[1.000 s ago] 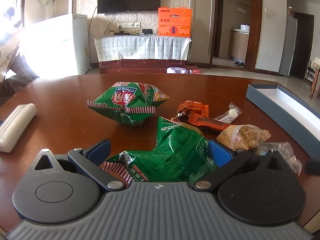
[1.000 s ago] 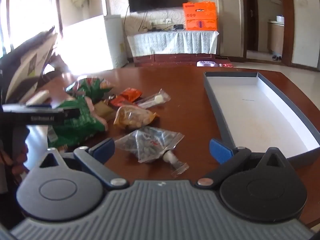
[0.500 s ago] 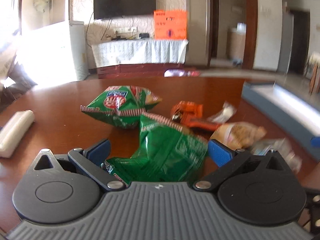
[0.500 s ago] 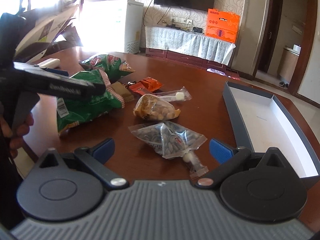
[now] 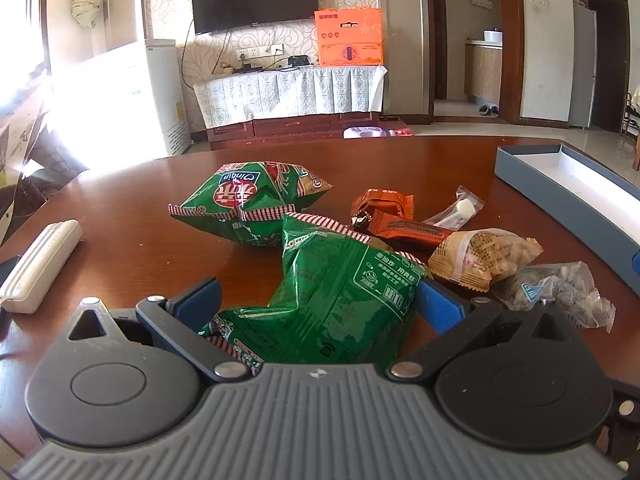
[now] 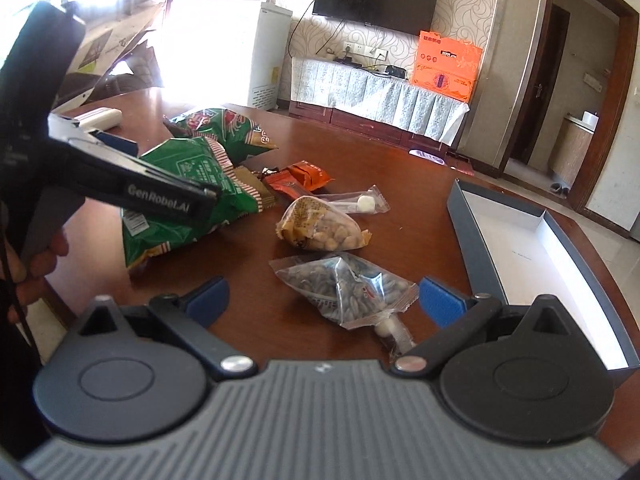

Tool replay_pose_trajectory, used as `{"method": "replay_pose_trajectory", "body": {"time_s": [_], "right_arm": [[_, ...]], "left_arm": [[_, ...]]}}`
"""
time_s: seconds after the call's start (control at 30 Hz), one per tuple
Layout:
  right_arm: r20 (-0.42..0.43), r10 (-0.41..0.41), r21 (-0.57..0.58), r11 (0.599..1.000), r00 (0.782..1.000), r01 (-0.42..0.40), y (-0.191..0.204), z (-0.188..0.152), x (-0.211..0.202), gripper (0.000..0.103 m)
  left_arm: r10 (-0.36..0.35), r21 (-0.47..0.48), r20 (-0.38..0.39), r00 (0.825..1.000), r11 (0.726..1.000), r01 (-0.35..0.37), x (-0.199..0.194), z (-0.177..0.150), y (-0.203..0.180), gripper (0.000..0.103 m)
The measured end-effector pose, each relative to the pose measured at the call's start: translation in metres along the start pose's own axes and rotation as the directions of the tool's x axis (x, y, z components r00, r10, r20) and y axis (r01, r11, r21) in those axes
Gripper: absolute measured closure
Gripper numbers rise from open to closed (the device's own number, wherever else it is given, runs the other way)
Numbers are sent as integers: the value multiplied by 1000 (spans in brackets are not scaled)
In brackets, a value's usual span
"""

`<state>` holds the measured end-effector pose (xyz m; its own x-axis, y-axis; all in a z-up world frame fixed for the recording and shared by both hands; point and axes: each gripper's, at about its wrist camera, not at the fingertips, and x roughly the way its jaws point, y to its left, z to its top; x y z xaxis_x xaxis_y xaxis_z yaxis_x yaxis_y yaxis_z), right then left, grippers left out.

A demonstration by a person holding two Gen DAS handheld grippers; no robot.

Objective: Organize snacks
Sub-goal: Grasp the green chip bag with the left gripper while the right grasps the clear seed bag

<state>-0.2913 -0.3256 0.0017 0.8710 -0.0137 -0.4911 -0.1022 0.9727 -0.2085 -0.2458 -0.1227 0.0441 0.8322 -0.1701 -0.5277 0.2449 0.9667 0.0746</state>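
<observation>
My left gripper [image 5: 318,296] is shut on a green snack bag [image 5: 340,292] and holds it just above the brown table; the bag also shows in the right wrist view [image 6: 188,204]. A second green bag [image 5: 248,200] lies behind it. Orange packets [image 5: 392,216], a peanut packet [image 5: 480,258], a clear candy packet [image 5: 460,210] and a clear sunflower seed packet [image 6: 348,284] lie on the table. My right gripper [image 6: 324,300] is open, its fingers either side of the seed packet. A grey box with a white inside [image 6: 460,216] stands at the right.
A white remote-like case [image 5: 40,264] lies at the table's left edge. The table's near edge runs just under both grippers. Behind the table are a TV, a cloth-covered cabinet with an orange box, a white freezer and a doorway.
My left gripper has lifted the green bag and swung it rightward. My right gripper has moved closer over the seed packet and turned left.
</observation>
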Motion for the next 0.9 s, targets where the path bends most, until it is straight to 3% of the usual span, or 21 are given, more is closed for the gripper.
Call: {"method": "replay_pose_trajectory", "body": {"time_s": [0.27, 0.43, 0.53, 0.6, 0.67, 0.77, 0.9], "right_arm": [[-3, -23, -61, 998, 1000, 23, 7, 2, 6, 0], [-19, -26, -90, 996, 999, 25, 4, 3, 15, 0], [-24, -4, -64, 998, 1000, 2, -4, 6, 22, 14], [-40, -1, -60, 998, 999, -1, -7, 6, 29, 29], [-65, 11, -58, 998, 998, -15, -9, 5, 35, 31], [-98, 16, -79, 997, 995, -24, -8, 2, 44, 43], [-108, 43, -73, 996, 993, -51, -9, 4, 52, 51]], "left_arm": [[16, 15, -64, 998, 1000, -15, 22, -6, -2, 0], [-28, -42, -93, 995, 999, 24, 31, -6, 8, 0], [-53, -71, -106, 993, 996, 46, 36, -6, 13, 0], [-58, -76, -110, 992, 996, 50, 38, -5, 13, 0], [-57, -66, -111, 992, 997, 50, 40, -5, 12, 0], [-64, -67, -122, 991, 996, 56, 44, -5, 10, 0], [-77, -68, -135, 988, 995, 68, 49, -6, 10, 0]]}}
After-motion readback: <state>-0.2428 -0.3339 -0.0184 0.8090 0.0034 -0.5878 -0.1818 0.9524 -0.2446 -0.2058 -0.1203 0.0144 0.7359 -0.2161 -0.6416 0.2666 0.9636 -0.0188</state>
